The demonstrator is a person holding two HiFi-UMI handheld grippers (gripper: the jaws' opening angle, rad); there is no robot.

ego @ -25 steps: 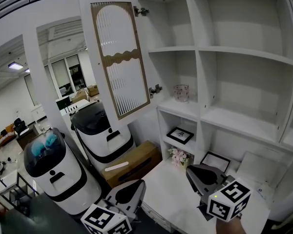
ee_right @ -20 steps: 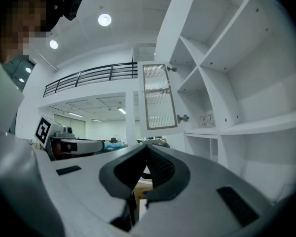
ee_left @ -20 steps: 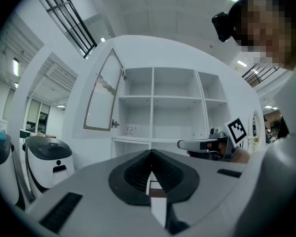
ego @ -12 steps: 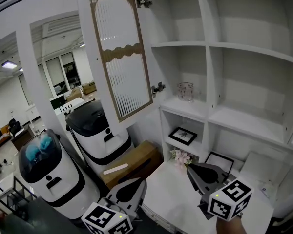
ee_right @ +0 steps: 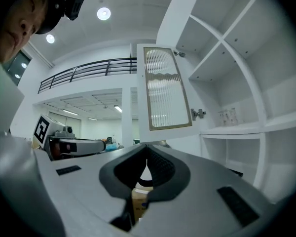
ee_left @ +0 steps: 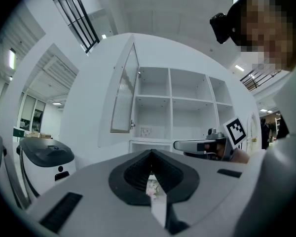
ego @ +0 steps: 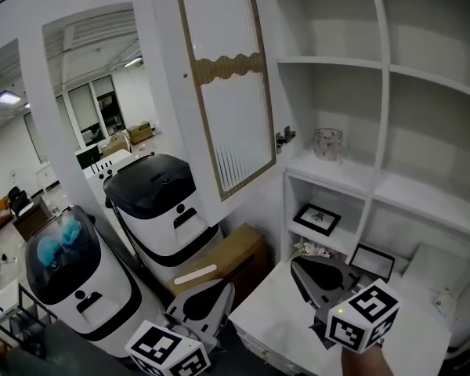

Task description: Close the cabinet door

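Observation:
The white cabinet door [ego: 227, 92], with a ribbed glass pane in a tan frame, stands swung open to the left of the open shelves [ego: 352, 61]. It also shows in the left gripper view, cabinet door [ee_left: 122, 95], and the right gripper view, cabinet door [ee_right: 165, 95]. My left gripper [ego: 227, 287] sits low in the head view, shut and holding nothing, well below the door. My right gripper [ego: 295, 262] hovers over the white counter [ego: 274, 319], also shut and holding nothing. Neither touches the door. Each gripper is in the other's view: right gripper [ee_left: 197, 144], left gripper [ee_right: 74, 144].
Two white service robots with dark tops, one [ego: 153, 202] and another [ego: 63, 265], stand left of the cabinet beside a cardboard box [ego: 219, 261]. A glass cup [ego: 327, 143] sits on a shelf; picture frames [ego: 317, 216] [ego: 372, 258] and flowers [ego: 313, 249] fill the lower cubbies.
The door now looks bigger and sits further right in the head view. Both grippers have moved level toward the cabinet. The door's own angle looks the same.

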